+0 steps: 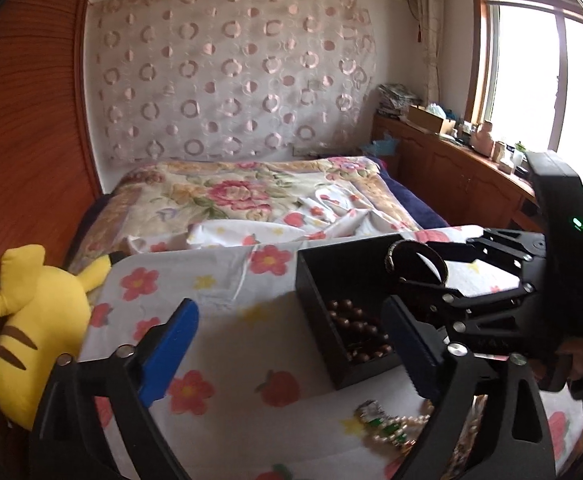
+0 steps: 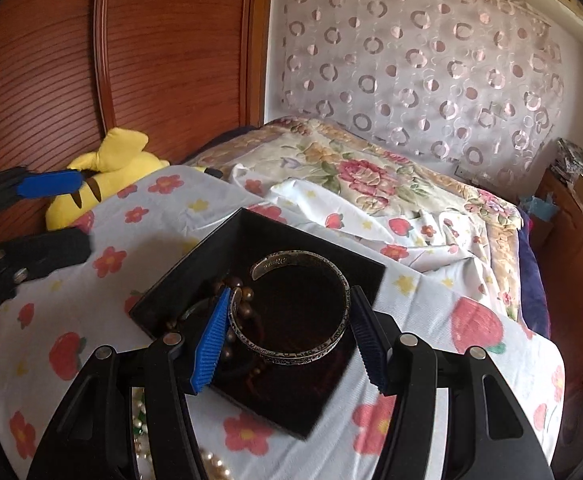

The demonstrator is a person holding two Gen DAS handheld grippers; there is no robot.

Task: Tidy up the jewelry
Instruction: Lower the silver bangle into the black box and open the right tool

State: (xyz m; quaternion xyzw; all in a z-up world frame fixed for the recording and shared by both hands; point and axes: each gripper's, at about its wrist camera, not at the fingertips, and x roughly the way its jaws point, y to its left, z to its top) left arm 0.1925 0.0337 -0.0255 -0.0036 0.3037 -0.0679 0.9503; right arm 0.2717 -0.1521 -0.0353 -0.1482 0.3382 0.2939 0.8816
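Observation:
A black open box (image 2: 371,280) sits on a table with a flower-print cloth (image 2: 103,304). It holds a brown bead bracelet (image 1: 357,332), which also shows in the right wrist view (image 2: 237,284). My right gripper (image 2: 287,332) is shut on a silver cuff bangle (image 2: 311,354) and holds it over the box; it also shows in the left wrist view (image 1: 411,264). My left gripper (image 1: 291,344) is open and empty, left of the box. A pearl necklace with green stones (image 1: 391,428) lies on the cloth in front of the box.
A yellow plush toy (image 1: 35,320) lies at the table's left edge against a wooden wardrobe (image 1: 23,120). A bed with a flowered cover (image 1: 251,196) is behind the table. A cluttered wooden cabinet (image 1: 471,164) runs under the window at right.

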